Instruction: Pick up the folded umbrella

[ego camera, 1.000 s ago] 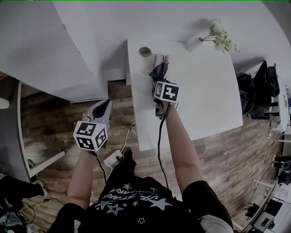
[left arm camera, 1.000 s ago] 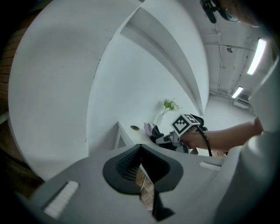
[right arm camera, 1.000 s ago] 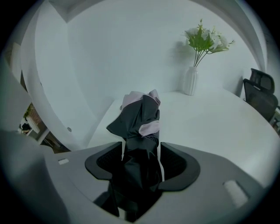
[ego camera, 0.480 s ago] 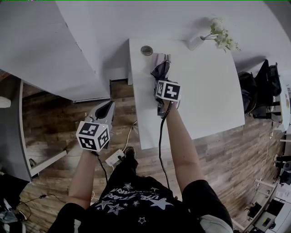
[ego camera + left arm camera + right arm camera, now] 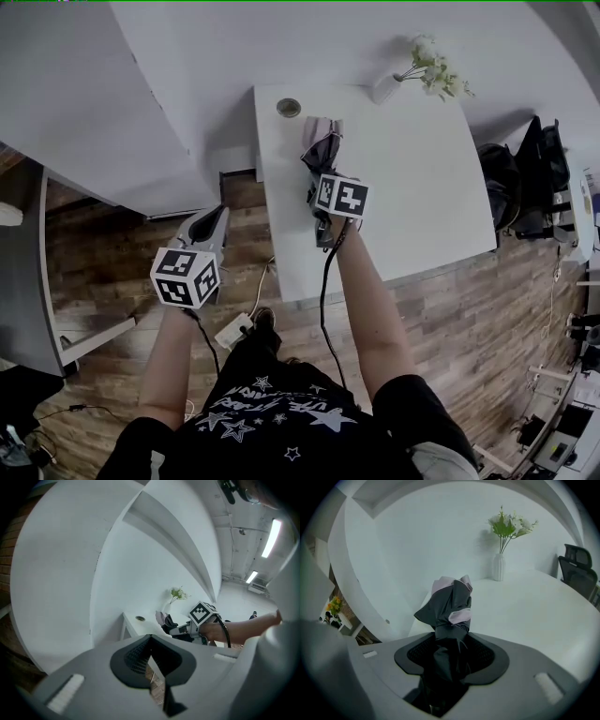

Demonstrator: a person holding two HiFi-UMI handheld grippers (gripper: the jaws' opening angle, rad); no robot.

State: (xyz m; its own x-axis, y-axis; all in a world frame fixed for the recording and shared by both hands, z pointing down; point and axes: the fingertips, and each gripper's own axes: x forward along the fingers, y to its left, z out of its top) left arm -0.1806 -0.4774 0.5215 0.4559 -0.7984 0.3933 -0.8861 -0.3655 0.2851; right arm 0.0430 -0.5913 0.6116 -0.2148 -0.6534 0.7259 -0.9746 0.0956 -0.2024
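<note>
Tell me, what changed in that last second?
The right claw has just been closing on the folded umbrella and now grips it. Any lift off the table is too slight to tell. The left claw stays shut and empty; the vase is unmoved.

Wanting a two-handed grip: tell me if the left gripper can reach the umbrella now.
Likely yes: nothing stands between the left gripper and the umbrella, though its jaws are shut.

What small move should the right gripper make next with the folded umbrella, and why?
Probably lift it straight up, slowly. The right gripper has just been closing its jaws, and they now clamp the folded umbrella between the pads; its free end sticks out over the table. The grip looks firm, so raising seems sensible.
</note>
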